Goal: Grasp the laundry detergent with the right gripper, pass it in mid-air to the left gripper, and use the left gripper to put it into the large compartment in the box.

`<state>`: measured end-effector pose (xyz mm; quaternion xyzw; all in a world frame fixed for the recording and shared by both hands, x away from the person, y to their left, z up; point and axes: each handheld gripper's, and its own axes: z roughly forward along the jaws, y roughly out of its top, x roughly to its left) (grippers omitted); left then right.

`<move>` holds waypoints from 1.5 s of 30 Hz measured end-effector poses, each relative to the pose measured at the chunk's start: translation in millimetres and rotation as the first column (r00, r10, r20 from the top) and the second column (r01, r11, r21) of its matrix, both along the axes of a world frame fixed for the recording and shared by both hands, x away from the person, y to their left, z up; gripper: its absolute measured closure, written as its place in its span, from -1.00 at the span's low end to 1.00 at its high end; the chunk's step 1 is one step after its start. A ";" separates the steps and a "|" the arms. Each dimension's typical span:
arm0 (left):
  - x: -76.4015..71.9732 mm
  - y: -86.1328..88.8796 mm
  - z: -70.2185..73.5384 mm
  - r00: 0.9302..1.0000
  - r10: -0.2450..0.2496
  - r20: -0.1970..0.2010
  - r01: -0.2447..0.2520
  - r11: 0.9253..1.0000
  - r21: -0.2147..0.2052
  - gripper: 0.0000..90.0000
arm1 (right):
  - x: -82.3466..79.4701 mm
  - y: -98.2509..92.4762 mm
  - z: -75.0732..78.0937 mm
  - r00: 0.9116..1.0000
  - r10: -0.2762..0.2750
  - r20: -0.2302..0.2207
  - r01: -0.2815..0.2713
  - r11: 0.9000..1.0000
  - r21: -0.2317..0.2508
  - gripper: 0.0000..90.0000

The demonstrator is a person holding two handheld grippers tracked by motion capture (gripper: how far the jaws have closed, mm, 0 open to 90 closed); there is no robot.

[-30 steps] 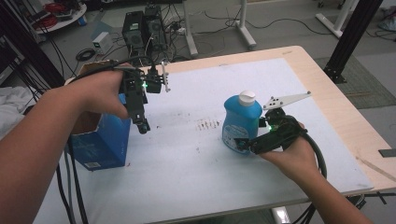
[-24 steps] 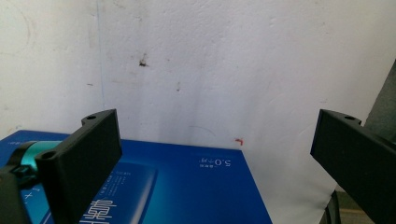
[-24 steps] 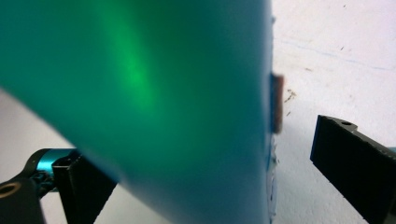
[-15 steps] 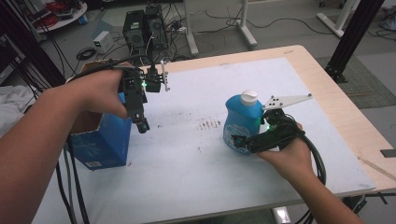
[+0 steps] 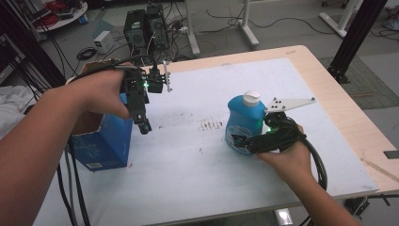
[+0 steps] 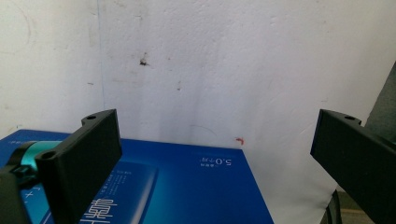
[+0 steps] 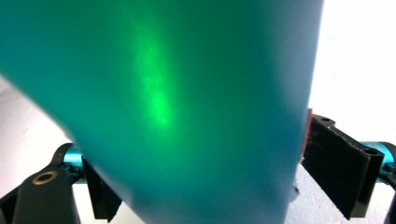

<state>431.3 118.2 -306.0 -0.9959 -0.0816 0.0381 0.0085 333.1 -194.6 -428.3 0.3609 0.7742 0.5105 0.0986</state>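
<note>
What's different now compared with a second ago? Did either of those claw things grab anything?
The right gripper has just been closing its jaws around the blue bottle; in the right gripper view the pads sit against its sides. The bottle stands upright where it was. The left gripper stayed open above the blue box, and both hands kept their places.

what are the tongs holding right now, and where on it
The right tongs, whose jaws have just been closing, clasp the blue bottle around its lower body. The left tongs stand open over the blue box, holding nothing.
</note>
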 end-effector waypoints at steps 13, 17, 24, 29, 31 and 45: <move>0.1 -0.2 0.0 1.000 0.001 0.002 -0.001 1.000 -0.002 -0.96 | -0.7 0.9 0.2 1.000 0.007 0.029 -0.007 1.000 0.002 -0.51; 0.2 -0.7 -0.3 1.000 0.000 -0.001 0.000 1.000 0.001 -0.96 | -1.2 0.6 0.3 0.999 0.012 0.034 -0.012 1.000 0.003 -0.43; 0.2 -1.5 -0.3 1.000 0.000 0.001 0.000 1.000 -0.003 -0.96 | -1.9 1.1 -0.5 0.999 0.009 0.049 -0.009 1.000 0.000 -0.35; 0.4 -0.8 -0.4 1.000 0.001 0.001 -0.001 1.000 0.001 -0.96 | -2.1 1.7 -1.8 0.999 0.011 0.053 -0.011 1.000 0.003 -0.29; 0.2 -0.9 -0.2 1.000 0.004 -0.001 -0.004 1.000 0.001 -0.96 | -2.1 1.8 -1.8 0.998 0.008 0.058 -0.008 1.000 0.008 -0.28; -0.6 -1.2 0.2 1.000 0.003 0.001 -0.003 1.000 0.000 -0.96 | -3.0 1.5 -2.2 0.997 0.000 0.081 0.000 1.000 -0.002 -0.17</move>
